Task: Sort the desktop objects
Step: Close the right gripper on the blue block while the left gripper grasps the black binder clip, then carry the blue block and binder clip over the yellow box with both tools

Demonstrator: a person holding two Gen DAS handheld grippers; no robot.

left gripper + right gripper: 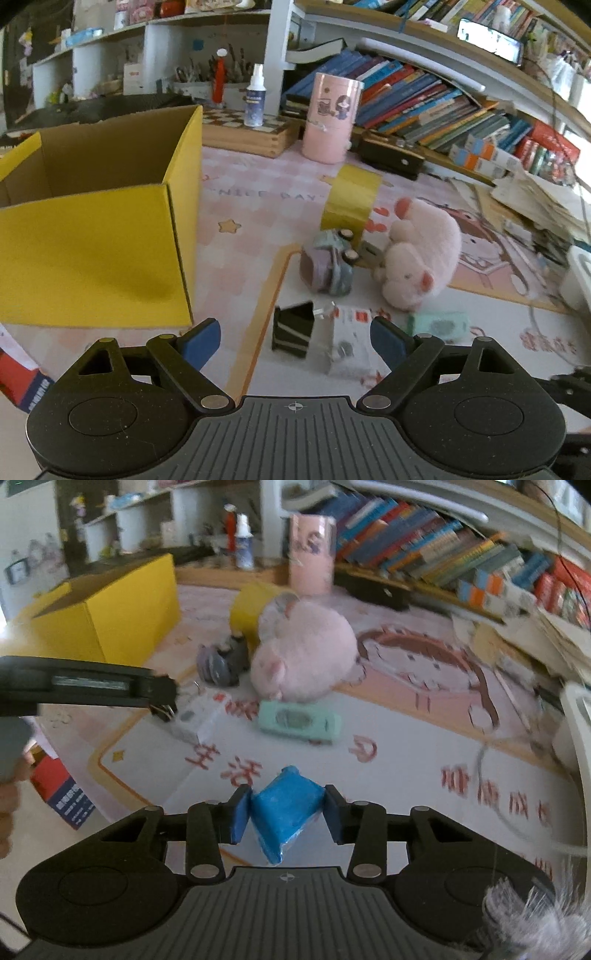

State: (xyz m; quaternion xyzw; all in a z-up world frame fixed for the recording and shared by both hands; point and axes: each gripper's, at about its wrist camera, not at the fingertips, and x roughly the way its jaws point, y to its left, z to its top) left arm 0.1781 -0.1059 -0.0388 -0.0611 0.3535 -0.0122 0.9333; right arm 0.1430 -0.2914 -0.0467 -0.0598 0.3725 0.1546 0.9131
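A: Holding a blue packet [286, 805] in the right gripper [286, 818]: pads closed on both its sides, wrapper creased and slightly tilted, its lower corner hanging toward the gripper body. Packet is clear of the mat [388, 746].

B: Left gripper [295, 341]?

A: Jaws spread wide, nothing between the pads. It hangs above a black clip [293, 330] and a white box [349, 345], touching neither as far as I can tell.

B: Destination?

A: Judged to be the yellow box [92, 229], open top, standing on the left of the worktop, well apart from the packet. Remaining clutter sits between: toy car [328, 264] on its side, pink plush [421, 254] just beside it, yellow roll [351, 201] behind, green pack [299, 722] in front of the plush.

B: Notes for doing the carry well?

A: Grip is on soft wrapping, so it may slip; keep it firm and the wrist steady. Path crosses the left gripper, seen at the left edge of the right wrist view, so lift first and pass behind or over it. Clear the near wall of the box before releasing, and let go low inside rather than dropping from height.

B: Left hand meanwhile?

A: Could settle on the clip or the white box; choose one, centre it between the pads before closing.
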